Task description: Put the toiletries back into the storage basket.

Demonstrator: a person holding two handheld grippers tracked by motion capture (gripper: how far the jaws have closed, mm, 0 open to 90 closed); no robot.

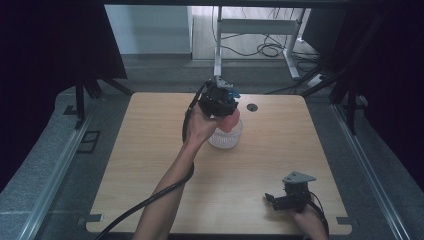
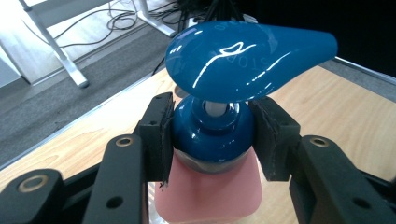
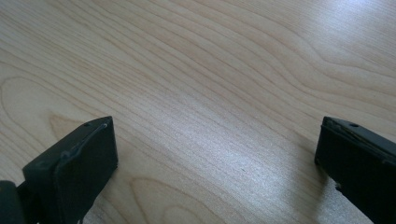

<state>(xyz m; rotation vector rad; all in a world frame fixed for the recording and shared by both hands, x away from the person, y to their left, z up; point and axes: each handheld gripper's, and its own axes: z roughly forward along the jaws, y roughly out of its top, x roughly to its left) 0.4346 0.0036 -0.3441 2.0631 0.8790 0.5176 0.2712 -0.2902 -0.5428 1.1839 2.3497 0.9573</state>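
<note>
A pink pump bottle (image 2: pixel 210 193) with a glossy blue pump head (image 2: pixel 243 58) sits between my left gripper's jaws. My left gripper (image 2: pixel 212 135) is shut on the bottle's blue collar, its pads pressing both sides. In the high view the left gripper (image 1: pixel 220 102) holds the pink bottle (image 1: pixel 231 121) tilted over a clear glass bowl (image 1: pixel 226 138) near the table's far middle. My right gripper (image 1: pixel 274 199) rests low near the front right of the table, open. In the right gripper view its jaws (image 3: pixel 215 149) stand wide apart over bare wood with nothing between them.
The wooden table (image 1: pixel 150 150) has a small round dark hole (image 1: pixel 252 107) near its far edge. Beyond the table are a white metal frame (image 1: pixel 250 30) and floor cables. Black curtains flank both sides. A cable trails from the left gripper along the forearm.
</note>
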